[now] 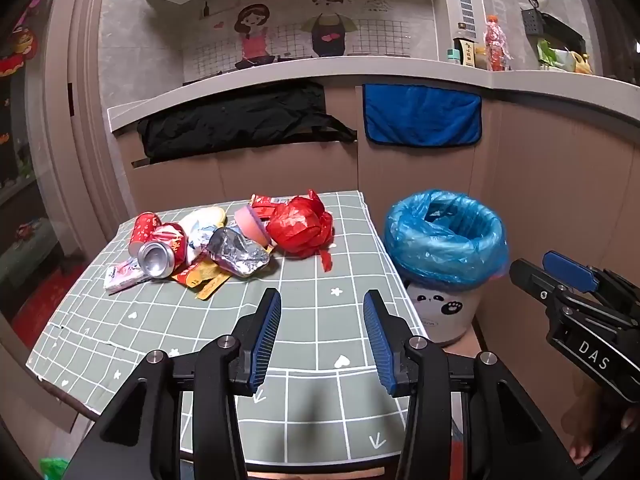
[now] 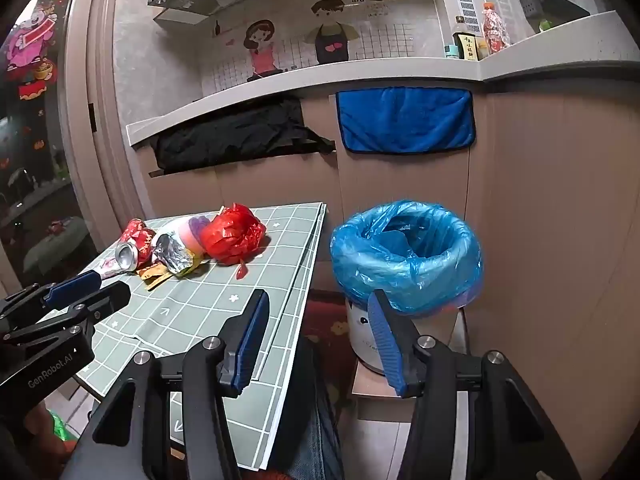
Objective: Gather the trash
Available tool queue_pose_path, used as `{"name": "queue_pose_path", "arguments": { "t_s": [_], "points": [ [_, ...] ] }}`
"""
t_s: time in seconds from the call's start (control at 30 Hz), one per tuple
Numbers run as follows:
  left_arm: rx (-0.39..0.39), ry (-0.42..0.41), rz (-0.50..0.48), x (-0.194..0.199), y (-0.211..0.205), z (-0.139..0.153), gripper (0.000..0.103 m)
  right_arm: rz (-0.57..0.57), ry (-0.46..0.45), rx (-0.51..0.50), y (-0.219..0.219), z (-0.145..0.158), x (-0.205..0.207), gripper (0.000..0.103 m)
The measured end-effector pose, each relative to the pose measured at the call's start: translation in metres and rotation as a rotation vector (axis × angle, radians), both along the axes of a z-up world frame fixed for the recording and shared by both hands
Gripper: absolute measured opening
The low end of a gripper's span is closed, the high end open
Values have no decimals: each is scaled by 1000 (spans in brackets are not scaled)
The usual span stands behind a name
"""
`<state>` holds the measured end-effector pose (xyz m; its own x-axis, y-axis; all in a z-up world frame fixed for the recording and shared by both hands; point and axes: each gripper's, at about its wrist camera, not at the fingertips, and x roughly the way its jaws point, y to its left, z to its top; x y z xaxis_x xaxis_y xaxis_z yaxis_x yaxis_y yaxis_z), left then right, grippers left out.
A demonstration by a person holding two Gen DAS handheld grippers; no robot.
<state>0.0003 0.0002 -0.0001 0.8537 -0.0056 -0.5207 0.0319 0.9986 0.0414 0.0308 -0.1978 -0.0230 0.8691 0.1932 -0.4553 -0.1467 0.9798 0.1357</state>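
A heap of trash lies at the far left of the green checked table (image 1: 304, 320): a crumpled red plastic bag (image 1: 300, 226), a crushed red can (image 1: 162, 248), a foil wrapper (image 1: 240, 252), a pink sponge (image 1: 250, 224) and a yellow wrapper (image 1: 204, 278). To the right of the table stands a white bin lined with a blue bag (image 1: 444, 240), (image 2: 404, 248). My left gripper (image 1: 322, 340) is open and empty over the table's near part, short of the heap. My right gripper (image 2: 316, 344) is open and empty, hovering between the table edge and the bin.
A white counter ledge (image 1: 360, 70) runs along the back, with a black cloth (image 1: 240, 120) and a blue towel (image 1: 422, 116) hanging below it. Bottles (image 1: 496, 44) stand on the ledge. Brown panels wall in the bin. A dark patterned rug (image 2: 328, 328) lies on the floor.
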Motion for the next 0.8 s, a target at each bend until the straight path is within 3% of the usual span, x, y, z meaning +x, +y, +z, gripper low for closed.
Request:
{"name": "queue_pose_path", "arguments": {
  "t_s": [0.8],
  "points": [
    [-18, -19, 19, -5, 11, 5, 44, -8, -22, -18, 3, 3, -4, 48]
  ]
}}
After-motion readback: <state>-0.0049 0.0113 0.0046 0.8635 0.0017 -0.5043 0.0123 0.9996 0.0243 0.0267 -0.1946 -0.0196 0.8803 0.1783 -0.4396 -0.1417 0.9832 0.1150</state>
